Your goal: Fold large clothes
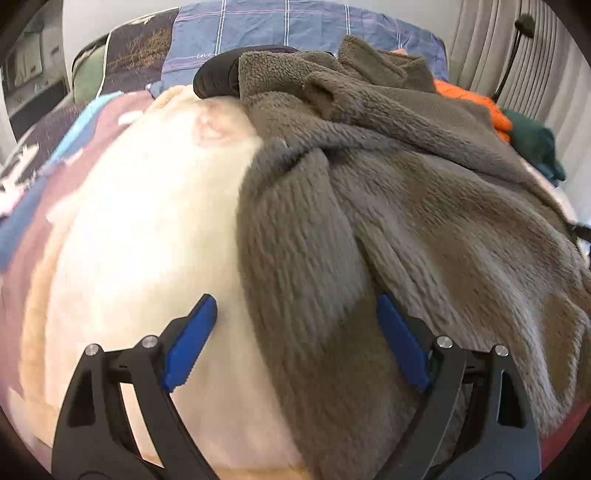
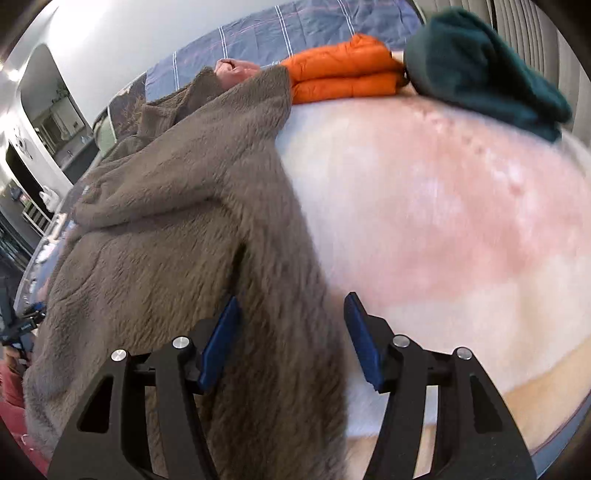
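A large brown fleece garment (image 1: 388, 206) lies rumpled on a pale pink and cream blanket (image 1: 147, 229). My left gripper (image 1: 295, 306) is open, its blue fingers straddling the garment's left edge near the front. In the right wrist view the same fleece garment (image 2: 184, 206) drapes along the left, on the blanket (image 2: 424, 206). My right gripper (image 2: 291, 306) is open, its fingers on either side of the garment's right edge. Neither gripper grips the cloth.
A folded orange puffer jacket (image 2: 343, 70) and a dark green garment (image 2: 476, 62) lie at the far side of the bed. A black garment (image 1: 218, 75) sits behind the fleece. A blue checked pillow (image 1: 288, 29) is at the head.
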Available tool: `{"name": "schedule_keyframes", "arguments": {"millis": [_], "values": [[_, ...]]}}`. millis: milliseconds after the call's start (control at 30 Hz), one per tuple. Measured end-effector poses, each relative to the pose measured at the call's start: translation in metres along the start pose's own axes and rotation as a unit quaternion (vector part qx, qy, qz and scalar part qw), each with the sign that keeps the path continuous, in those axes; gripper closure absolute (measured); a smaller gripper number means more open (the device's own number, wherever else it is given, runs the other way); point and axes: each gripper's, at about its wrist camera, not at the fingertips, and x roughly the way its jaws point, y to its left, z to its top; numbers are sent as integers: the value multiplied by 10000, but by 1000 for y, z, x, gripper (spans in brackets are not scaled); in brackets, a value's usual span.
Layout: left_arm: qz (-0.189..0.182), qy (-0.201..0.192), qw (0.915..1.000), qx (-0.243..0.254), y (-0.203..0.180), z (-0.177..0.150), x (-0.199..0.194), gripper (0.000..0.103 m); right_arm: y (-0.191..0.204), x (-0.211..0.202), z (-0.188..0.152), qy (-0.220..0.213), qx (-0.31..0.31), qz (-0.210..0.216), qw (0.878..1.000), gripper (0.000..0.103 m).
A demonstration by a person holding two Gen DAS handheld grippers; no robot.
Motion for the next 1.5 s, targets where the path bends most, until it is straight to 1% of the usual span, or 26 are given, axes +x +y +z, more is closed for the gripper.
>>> {"name": "schedule_keyframes", "arguments": {"millis": [33, 67, 267, 433, 533, 600, 667, 700, 767, 833, 867, 900, 933, 967, 1000, 1033, 1067, 1133, 1167, 1200, 1233, 1267, 1333, 1367, 1433, 1500], "values": [[-129, -6, 9998, -115, 1, -4, -3, 14, 1, -1, -4, -4, 37, 52, 10000, 43], [-181, -3, 9997, -174, 0, -7, -3, 15, 1, -4, -8, -17, 66, 97, 9999, 43], [-462, -56, 9985, -303, -2, -29, -16, 20, -5, -27, -37, -23, 220, 430, 9988, 43], [-716, -44, 9969, -334, -5, -44, -30, 21, -8, -40, -52, -10, 459, 630, 9970, 44], [-832, -51, 9957, -404, -3, -52, -38, 21, -7, -51, -58, -20, 470, 779, 9958, 45], [-1025, -21, 9937, -459, -3, -59, -44, 21, -4, -55, -61, -9, 400, 828, 9958, 45], [-1170, 25, 9924, -391, -9, -68, -51, 20, -1, -60, -66, 53, 288, 846, 9960, 45], [-1180, 36, 9924, -350, -11, -71, -54, 20, 0, -61, -69, 114, 248, 853, 9960, 45], [-1092, 92, 9939, -132, -22, -78, -60, 19, 2, -63, -76, 218, 174, 873, 9958, 45], [-1097, 202, 9937, 133, -34, -83, -65, 19, 1, -65, -82, 303, 164, 912, 9952, 45], [-1137, 264, 9929, 228, -37, -86, -67, 19, -1, -66, -86, 338, 182, 977, 9945, 47], [-1191, 323, 9919, 313, -41, -89, -69, 19, -1, -67, -87, 301, 220, 1050, 9938, 61], [-1272, 363, 9905, 377, -45, -90, -69, 19, -2, -68, -88, 216, 304, 1174, 9924, 70], [-1318, 298, 9901, 368, -48, -90, -69, 35, -2, -72, -87, 27, 513, 1392, 9889, 87], [-1350, 239, 9902, 278, -49, -88, -68, 49, -1, -76, -84, -139, 618, 1505, 9866, 90], [-1341, 141, 9908, 75, -49, -81, -68, 75, 0, -80, -82, -282, 667, 1598, 9845, 91], [-1343, 39, 9909, -72, -48, -77, -70, 82, 4, -89, -77, -510, 683, 1704, 9817, 92], [-1394, -382, 9894, -145, -49, -67, -86, 85, 7, -103, -67, -835, 715, 1866, 9763, 93], [-1357, -717, 9881, -131, -51, -60, -100, 85, 9, -113, -59, -1040, 778, 2036, 9704, 93], [-1348, -956, 9861, -150, -51, -54, -112, 86, 11, -121, -52, -1198, 804, 2197, 9648, 93], [-1338, -1246, 9830, -163, -51, -48, -126, 87, 14, -126, -46, -1311, 793, 2276, 9616, 93], [-1330, -1616, 9777, -170, -51, -41, -142, 89, 19, -134, -38, -1484, 740, 2339, 9580, 93], [-1290, -2135, 9681, -217, -50, -31, -167, 90, 30, -152, -27, -1801, 573, 2426, 9515, 94], [-1253, -2359, 9633, -266, -50, -26, -181, 91, 33, -159, -24, -1897, 517, 2442, 9496, 94], [-1155, -2665, 9565, -290, -50, -21, -203, 91, 42, -179, -20, -2184, 359, 2508, 9424, 94], [-1035, -2880, 9516, -274, -53, -19, -216, 91, 44, -198, -20, -2443, 267, 2560, 9349, 94]]}}
